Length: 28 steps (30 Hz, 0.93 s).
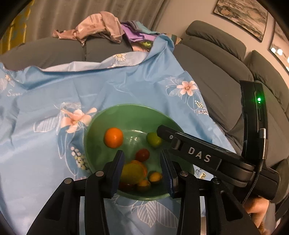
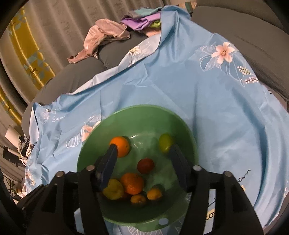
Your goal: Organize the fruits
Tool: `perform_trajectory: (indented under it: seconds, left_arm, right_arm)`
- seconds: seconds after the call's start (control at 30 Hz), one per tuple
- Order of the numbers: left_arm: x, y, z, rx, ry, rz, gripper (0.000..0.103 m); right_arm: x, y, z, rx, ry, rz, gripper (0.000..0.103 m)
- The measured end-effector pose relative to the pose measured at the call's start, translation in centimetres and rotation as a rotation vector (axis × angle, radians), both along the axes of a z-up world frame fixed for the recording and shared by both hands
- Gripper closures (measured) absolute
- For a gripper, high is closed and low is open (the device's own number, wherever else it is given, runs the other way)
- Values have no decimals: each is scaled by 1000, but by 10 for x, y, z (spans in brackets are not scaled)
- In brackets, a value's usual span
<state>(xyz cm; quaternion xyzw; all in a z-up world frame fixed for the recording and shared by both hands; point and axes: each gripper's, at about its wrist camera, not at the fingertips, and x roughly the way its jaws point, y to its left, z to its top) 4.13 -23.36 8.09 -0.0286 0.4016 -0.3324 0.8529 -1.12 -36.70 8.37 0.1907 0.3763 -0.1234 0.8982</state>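
A green bowl (image 1: 132, 110) (image 2: 144, 115) sits on a blue floral cloth and holds several fruits. Among them are an orange (image 1: 113, 137) (image 2: 120, 146), a green fruit (image 1: 153, 139) (image 2: 165, 141), a red one (image 1: 142, 154) (image 2: 145, 165), a yellow one (image 1: 131, 173) (image 2: 112, 188) and a mandarin (image 2: 132, 183). My left gripper (image 1: 141, 152) hangs open over the bowl's near side; the yellow fruit lies below, between its fingers, ungripped. My right gripper (image 2: 142, 147) is wide open above the bowl with nothing in it. In the left wrist view it reaches in from the right (image 1: 189, 150).
The blue cloth (image 1: 54, 90) (image 2: 216, 101) covers a grey sofa (image 1: 216, 72). A heap of clothes (image 1: 101, 27) (image 2: 108, 34) lies on the sofa's far side. Framed pictures (image 1: 242, 16) hang on the wall, and curtains (image 2: 36, 36) stand at the left.
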Motion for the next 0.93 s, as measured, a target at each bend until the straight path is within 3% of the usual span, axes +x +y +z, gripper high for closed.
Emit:
perform_trajectory:
  seconds: [0.27, 0.93]
  left_arm:
    - [-11, 5, 13, 46, -72, 22, 50]
    - [-16, 8, 15, 28, -71, 31, 50]
  right_arm:
    - [-9, -2, 9, -27, -21, -35, 33]
    - [-12, 2, 12, -40, -26, -21, 33]
